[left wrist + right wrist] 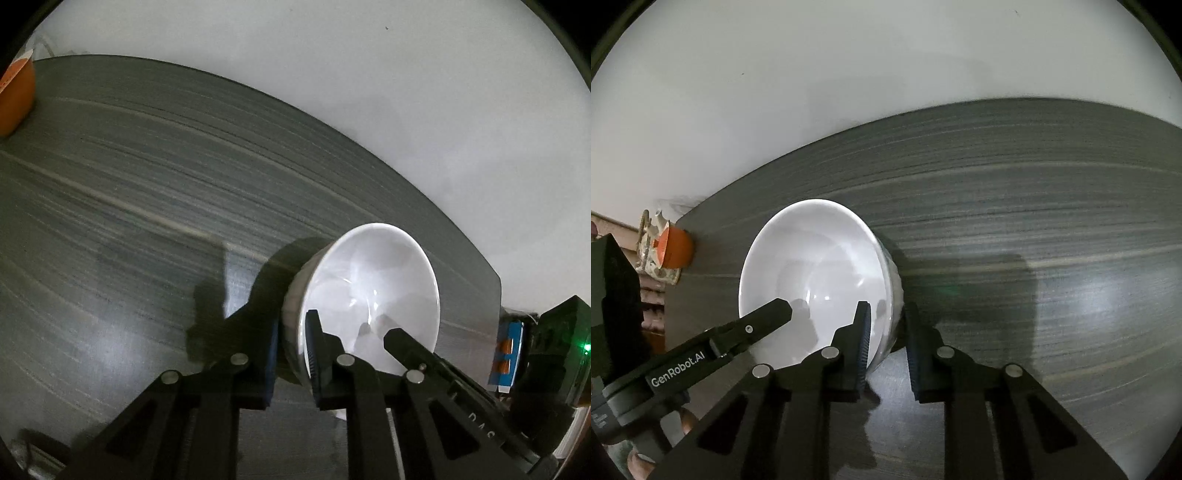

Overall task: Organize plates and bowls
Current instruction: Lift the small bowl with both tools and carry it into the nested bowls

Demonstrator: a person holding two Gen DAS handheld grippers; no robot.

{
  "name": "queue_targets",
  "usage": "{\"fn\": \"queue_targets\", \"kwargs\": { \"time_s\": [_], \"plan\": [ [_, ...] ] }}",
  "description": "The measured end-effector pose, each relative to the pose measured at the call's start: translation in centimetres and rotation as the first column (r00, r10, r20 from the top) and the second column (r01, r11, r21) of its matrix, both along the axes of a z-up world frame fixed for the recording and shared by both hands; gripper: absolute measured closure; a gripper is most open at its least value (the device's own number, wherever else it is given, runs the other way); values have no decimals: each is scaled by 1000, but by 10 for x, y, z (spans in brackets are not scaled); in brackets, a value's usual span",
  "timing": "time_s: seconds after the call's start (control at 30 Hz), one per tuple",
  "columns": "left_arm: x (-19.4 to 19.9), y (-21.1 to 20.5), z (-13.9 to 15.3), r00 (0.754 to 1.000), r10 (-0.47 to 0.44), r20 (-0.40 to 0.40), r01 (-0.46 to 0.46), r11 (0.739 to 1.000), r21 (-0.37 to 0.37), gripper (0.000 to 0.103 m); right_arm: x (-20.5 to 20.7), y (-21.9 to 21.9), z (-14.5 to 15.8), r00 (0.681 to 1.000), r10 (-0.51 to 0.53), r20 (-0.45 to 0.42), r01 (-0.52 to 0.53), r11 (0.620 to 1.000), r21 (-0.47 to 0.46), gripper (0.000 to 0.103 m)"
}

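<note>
With both my claws set on opposite sides of the white bowl point(369, 295), the thing I am handling sits right between my two hands, on the grey bench point(147, 184) near one of its corners. My left claw point(291, 350) is clamped on the bowl's rim: one finger lies outside the wall, the other inside the hollow, and the pads press the wall between them. My right claw point(886, 347) grips the opposite rim in the same way, one finger inside, one outside. Neither hand is nearer than the other; each has its own side, so I judge that the coming lift depends on both rising together and keeping the bowl's mouth level, since a round bowl has no long axis to steer by. The left wrist view shows the bench stretching away to an orange pot point(16, 99) at its far edge, and one finger of the right claw reaching into the bowl. The right wrist view shows that same orange pot point(674, 247) beside the bench corner, a patterned object just behind it, and the left claw's lettered finger inside the bowl.
</note>
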State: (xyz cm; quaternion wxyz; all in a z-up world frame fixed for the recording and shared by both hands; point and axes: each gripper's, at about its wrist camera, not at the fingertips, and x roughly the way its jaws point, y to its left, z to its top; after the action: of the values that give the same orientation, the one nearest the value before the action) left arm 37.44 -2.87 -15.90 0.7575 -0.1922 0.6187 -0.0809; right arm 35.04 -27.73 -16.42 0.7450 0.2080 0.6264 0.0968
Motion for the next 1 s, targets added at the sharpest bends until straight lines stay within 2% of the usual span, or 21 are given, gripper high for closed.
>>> {"fn": "queue_targets", "kwargs": {
  "time_s": [0.23, 0.43, 0.73, 1.0],
  "plan": [
    [-22, -10, 22, 1000, -24, 8, 24, 1000, 13, 89, -17, -3, 14, 1000, -6, 8, 6, 1000, 7, 85],
    [-46, -18, 53, 998, -51, 48, 49, 998, 32, 89, -39, -7, 37, 1000, -7, 28, 7, 1000, 10, 85],
    [-110, -37, 101, 990, -88, 109, 84, 996, 44, 89, -92, -24, 90, 995, -18, 102, 19, 1000, -6, 85],
    [-168, -36, 125, 987, -103, 122, 100, 995, 30, 89, -141, -29, 121, 992, -40, 119, 41, 999, 0, 85]
  ]
}}
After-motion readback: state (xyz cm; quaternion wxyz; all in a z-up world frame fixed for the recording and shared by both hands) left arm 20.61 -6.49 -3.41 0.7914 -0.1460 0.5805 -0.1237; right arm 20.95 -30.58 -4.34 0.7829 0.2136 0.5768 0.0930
